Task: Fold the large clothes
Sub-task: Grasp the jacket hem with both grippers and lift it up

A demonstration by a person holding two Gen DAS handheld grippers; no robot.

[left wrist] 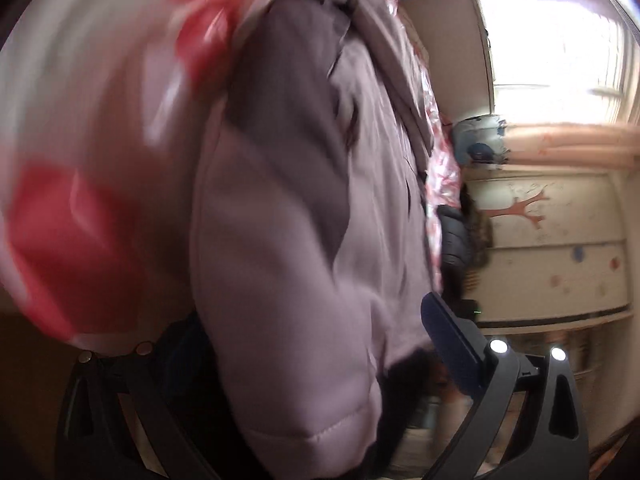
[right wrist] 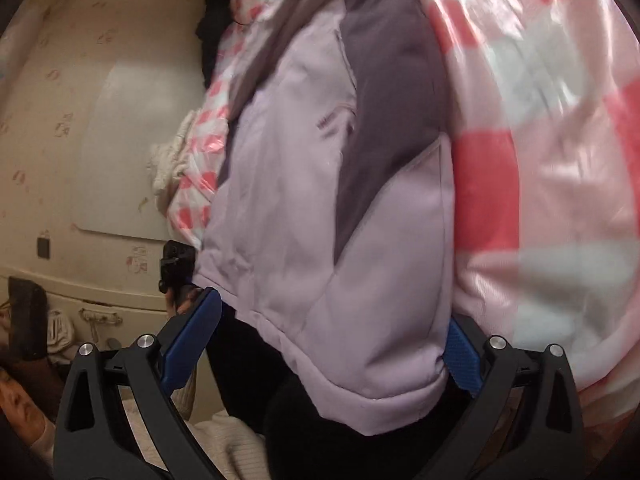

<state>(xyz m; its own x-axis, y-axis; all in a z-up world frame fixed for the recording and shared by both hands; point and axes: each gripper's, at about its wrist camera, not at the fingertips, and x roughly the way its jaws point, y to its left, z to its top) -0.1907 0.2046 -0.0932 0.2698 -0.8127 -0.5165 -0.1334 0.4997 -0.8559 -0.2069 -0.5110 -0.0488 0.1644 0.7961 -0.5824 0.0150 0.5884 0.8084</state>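
A lilac padded jacket (left wrist: 280, 200) with dark grey panels fills the middle of both views; it also shows in the right wrist view (right wrist: 320, 220). It lies over a red-and-white checked cover (right wrist: 540, 160). My left gripper (left wrist: 316, 340) has its jaws wide apart with the jacket's hem bulging between them; the left finger is mostly hidden by cloth. My right gripper (right wrist: 328, 340) also stands wide, with the jacket's lower hem between its blue pads (right wrist: 192, 336). The left wrist view is blurred by motion.
The checked cover (left wrist: 80, 220) fills the left of the left wrist view. A bright window (left wrist: 552, 48) and a pale wall with tree stickers (left wrist: 552, 240) are at the right. A cream wardrobe door (right wrist: 120, 140) and a heap of pale clothes (right wrist: 168, 160) are at the left of the right wrist view.
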